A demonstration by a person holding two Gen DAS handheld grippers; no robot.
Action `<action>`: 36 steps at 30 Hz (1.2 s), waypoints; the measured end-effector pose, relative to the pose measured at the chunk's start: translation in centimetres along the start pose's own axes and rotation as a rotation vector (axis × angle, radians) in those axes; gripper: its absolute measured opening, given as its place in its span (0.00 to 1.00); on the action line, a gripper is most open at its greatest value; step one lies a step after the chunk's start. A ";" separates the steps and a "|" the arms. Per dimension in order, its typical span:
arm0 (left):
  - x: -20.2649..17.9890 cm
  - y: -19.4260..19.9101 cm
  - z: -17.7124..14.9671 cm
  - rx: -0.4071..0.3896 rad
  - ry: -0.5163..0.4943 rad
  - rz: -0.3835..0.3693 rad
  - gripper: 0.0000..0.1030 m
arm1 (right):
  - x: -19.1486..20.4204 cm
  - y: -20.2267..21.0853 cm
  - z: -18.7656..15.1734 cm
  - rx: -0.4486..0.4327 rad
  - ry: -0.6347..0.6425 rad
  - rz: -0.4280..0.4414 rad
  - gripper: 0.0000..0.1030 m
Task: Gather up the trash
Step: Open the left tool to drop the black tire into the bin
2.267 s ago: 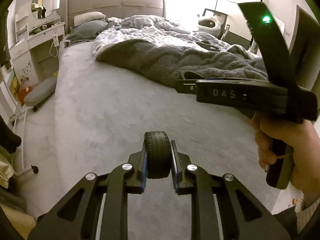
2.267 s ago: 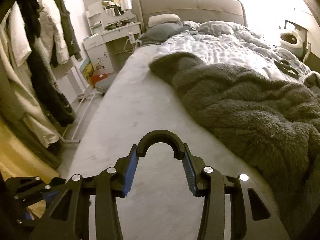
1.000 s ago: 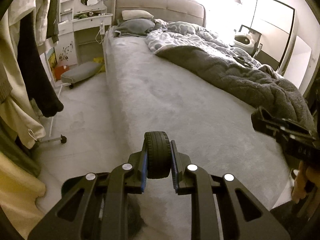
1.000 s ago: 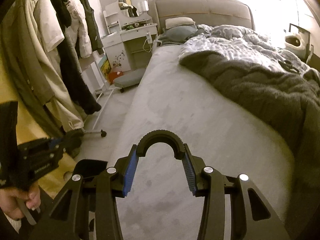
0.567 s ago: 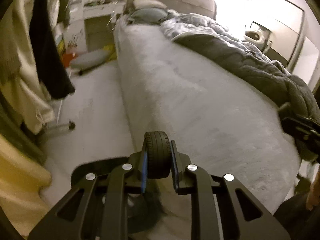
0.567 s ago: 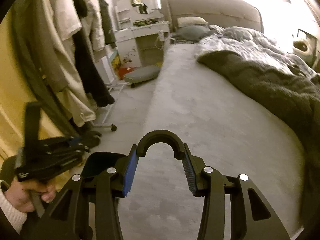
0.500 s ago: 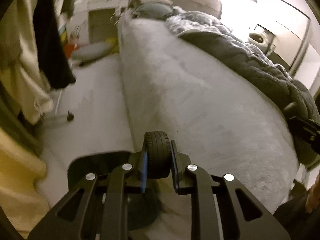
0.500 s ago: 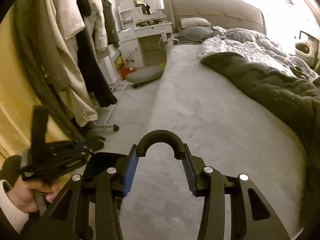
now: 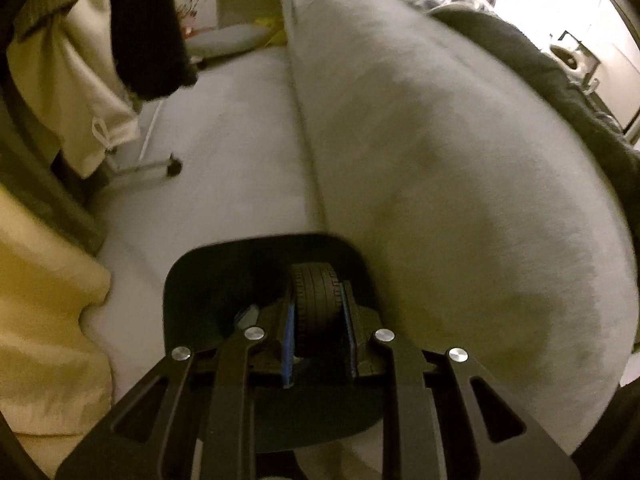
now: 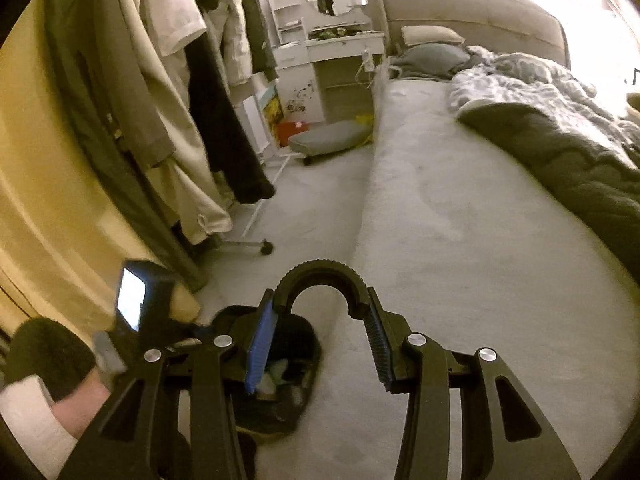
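The left gripper (image 9: 318,322) is clamped on a small black wheel (image 9: 316,304) and hangs right above the open black trash bin (image 9: 192,280), which sits on the floor against the bed's (image 9: 460,184) near corner. To finish well, part the fingers only once the wheel is centred over the opening, clear of the rim beside the mattress. The right gripper (image 10: 320,338) stands apart around a black curved piece (image 10: 320,278), seemingly touching both pads. Hanging coats (image 10: 168,92) and a wheeled rack foot (image 10: 266,247) crowd the aisle left of the bin.
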State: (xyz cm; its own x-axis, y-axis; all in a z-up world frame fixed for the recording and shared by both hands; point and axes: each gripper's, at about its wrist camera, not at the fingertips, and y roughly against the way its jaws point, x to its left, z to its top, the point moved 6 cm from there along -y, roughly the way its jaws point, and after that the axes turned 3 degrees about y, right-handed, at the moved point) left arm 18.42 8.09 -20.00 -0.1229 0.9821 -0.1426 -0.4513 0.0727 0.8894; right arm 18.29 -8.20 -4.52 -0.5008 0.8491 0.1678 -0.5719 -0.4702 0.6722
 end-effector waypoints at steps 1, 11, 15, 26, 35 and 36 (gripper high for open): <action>0.6 -0.6 -0.3 0.015 0.008 0.006 0.21 | 0.9 -0.5 0.3 0.001 0.011 0.020 0.43; 5.9 -5.2 -3.6 0.153 0.063 0.050 0.21 | 5.8 -6.5 0.4 0.111 0.077 0.065 0.43; 7.3 -6.6 -4.8 0.214 0.072 0.036 0.21 | 6.9 -8.7 0.0 0.162 0.096 0.076 0.43; 9.4 -7.0 -6.5 0.252 0.097 0.027 0.59 | 10.3 -14.2 -2.1 0.283 0.146 0.069 0.43; 11.1 -4.2 -5.8 0.142 0.089 0.009 0.78 | 11.6 -18.3 -4.4 0.379 0.150 0.069 0.43; 11.2 -3.9 -5.7 0.133 0.096 -0.001 0.78 | 11.6 -18.5 -4.5 0.385 0.150 0.067 0.43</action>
State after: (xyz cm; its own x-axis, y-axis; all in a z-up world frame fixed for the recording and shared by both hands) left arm 13.81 17.84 -27.51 -0.2096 0.9613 -0.1786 -0.3315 0.1020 0.9379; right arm 20.12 9.32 -18.28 -0.6343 0.7617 0.1326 -0.2646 -0.3750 0.8885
